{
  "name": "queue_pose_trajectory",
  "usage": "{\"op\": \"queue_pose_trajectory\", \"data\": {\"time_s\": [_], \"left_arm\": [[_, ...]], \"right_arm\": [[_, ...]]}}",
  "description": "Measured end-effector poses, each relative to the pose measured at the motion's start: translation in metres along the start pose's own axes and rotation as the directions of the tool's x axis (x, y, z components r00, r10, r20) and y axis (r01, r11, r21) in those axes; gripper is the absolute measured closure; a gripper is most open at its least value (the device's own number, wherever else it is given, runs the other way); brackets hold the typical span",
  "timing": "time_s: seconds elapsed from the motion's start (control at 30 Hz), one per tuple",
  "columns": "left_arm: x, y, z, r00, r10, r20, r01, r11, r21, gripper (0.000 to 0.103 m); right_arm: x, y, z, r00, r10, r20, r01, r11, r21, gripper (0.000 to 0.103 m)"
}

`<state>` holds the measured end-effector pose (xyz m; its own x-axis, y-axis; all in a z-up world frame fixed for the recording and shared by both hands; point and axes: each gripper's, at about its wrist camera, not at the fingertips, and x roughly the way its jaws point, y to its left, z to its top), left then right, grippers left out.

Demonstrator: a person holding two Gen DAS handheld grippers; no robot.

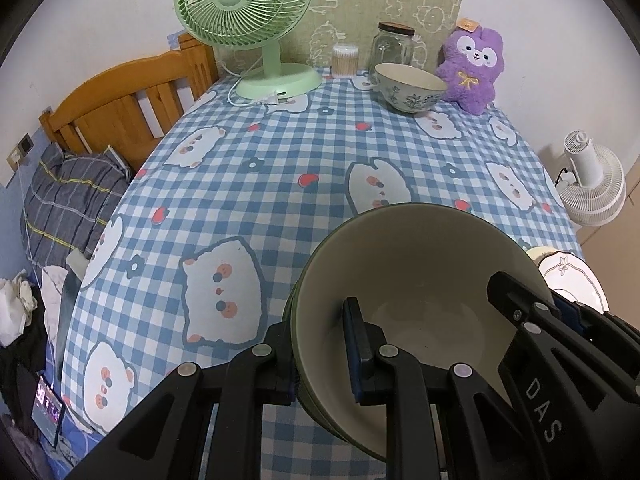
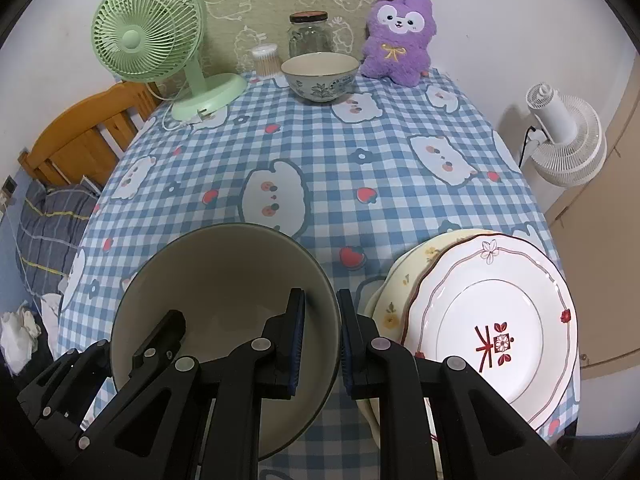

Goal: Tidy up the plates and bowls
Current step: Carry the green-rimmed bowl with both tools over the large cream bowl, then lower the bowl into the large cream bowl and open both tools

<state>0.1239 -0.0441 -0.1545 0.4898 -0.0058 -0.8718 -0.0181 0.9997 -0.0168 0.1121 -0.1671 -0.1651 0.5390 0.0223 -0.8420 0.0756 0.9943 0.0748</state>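
Left gripper (image 1: 320, 356) straddles the near rim of the green bowl (image 1: 420, 272) — one finger outside the wall, one inside the cream interior, and whether the pads press the wall can't be read. The right gripper (image 1: 532, 300) reaches in across the bowl's right rim. Just beyond it, a white plate (image 1: 572, 276) peeks out at the edge of the checked tablecloth (image 1: 280, 168). Far end: a floral bowl (image 1: 408, 88) stands upright near the purple plush (image 1: 474, 68), with a glass jar (image 1: 392, 46) behind and a green fan (image 1: 244, 4) to the left — all well apart from the grippers.
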Motion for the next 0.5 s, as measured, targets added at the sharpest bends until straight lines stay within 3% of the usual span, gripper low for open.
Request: {"op": "queue_pose_trajectory", "data": {"time_s": [0.27, 0.5], "left_arm": [[0.0003, -0.0012, 0.0006, 1.0, 0.0, -0.005, 0.0, 1.0, 0.002, 0.086], [0.0003, -0.0035, 0.0023, 1.0, -0.014, -0.019, 0.014, 1.0, -0.001, 0.073]], "right_arm": [[0.0033, -0.0042, 0.0008, 1.0, 0.025, -0.003, -0.025, 0.999, 0.026, 0.084], [0.0057, -0.0069, 0.0015, 0.999, 0.046, -0.017, -0.045, 0.998, 0.046, 0.084]]}}
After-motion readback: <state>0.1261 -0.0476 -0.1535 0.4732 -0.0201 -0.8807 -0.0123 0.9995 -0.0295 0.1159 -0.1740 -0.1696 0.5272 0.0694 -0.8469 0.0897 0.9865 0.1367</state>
